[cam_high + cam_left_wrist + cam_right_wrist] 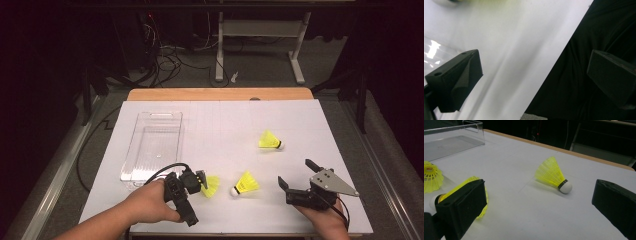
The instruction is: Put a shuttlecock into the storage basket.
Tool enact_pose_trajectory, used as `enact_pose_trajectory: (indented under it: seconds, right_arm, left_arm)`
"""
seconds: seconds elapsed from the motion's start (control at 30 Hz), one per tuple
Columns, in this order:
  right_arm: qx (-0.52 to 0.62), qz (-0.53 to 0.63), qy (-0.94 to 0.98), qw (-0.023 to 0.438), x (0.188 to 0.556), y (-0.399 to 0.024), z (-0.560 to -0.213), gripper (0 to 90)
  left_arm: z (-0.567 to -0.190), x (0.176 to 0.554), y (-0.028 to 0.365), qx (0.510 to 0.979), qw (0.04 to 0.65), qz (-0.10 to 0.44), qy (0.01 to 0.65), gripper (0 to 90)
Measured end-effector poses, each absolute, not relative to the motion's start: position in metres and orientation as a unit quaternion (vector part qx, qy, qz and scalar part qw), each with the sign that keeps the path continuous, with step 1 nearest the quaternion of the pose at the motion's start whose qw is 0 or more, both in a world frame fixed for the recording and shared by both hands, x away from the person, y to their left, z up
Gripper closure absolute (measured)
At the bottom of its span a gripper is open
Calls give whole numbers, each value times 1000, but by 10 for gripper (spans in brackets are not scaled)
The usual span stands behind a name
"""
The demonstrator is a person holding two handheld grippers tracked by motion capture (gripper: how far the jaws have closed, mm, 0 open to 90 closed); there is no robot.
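Your left gripper (200,181) sits by the near shuttlecock (212,185), fingers wide apart, empty. Your right gripper (297,174) is spread wide too, holding nothing. Middle shuttlecock (245,183) and far shuttlecock (270,140) lie on the table (225,120); clear bin (153,150) left.

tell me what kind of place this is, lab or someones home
Probably a lab or test room set up for recording. A white-covered table holds a clear plastic bin and yellow shuttlecocks; loose cables lie on the dark floor by a bare desk frame.
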State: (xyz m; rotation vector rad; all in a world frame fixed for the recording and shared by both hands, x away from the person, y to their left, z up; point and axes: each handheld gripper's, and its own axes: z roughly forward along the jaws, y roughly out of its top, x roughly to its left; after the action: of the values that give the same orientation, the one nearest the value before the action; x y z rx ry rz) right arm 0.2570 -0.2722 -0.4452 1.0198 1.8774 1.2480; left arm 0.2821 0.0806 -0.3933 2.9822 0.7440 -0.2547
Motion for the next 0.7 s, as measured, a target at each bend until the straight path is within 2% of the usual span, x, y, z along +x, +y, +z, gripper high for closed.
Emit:
enact_pose_trajectory:
  seconds: [0.7]
  right_arm:
    - [389, 478, 716, 328, 257, -273, -445, 2]
  left_arm:
    - [-369, 315, 53, 968, 38, -71, 237, 20]
